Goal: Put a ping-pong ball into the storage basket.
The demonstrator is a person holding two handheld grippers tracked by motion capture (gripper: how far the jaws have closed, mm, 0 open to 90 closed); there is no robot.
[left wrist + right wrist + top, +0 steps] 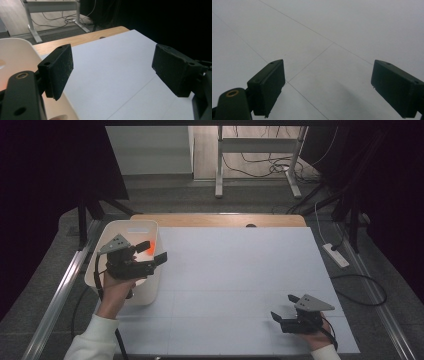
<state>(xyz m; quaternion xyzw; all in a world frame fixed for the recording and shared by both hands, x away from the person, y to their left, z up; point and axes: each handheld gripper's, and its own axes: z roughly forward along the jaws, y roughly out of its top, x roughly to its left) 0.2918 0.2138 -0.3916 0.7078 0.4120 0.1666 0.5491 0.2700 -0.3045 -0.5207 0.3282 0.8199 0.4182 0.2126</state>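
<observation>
Orange thing (151,247): one, small, lying inside the white bin by its far right corner; what it is cannot be made out.
White bin (150,292): one, rectangular with rounded corners, on the near-left part of the table, half on the white sheet's left edge.
Left gripper (152,252): one, held just over the bin's right half, jaws spread wide with nothing between them; in the left gripper view the two black pads (59,71) stand well apart above the bin's rim (15,53) and the sheet.
Left hand (116,287): one, white sleeve, over the bin's near edge.
White sheet (235,285): one, to the right of the bin, covering most of the table, crossed by faint seam lines.
Right gripper (282,308): one, well apart from the bin near the sheet's near-right corner, jaws spread, pinching nothing.
Right hand (316,336): one, behind that gripper.
Table (220,220): one, wooden strip bare beyond the bin's far end.
</observation>
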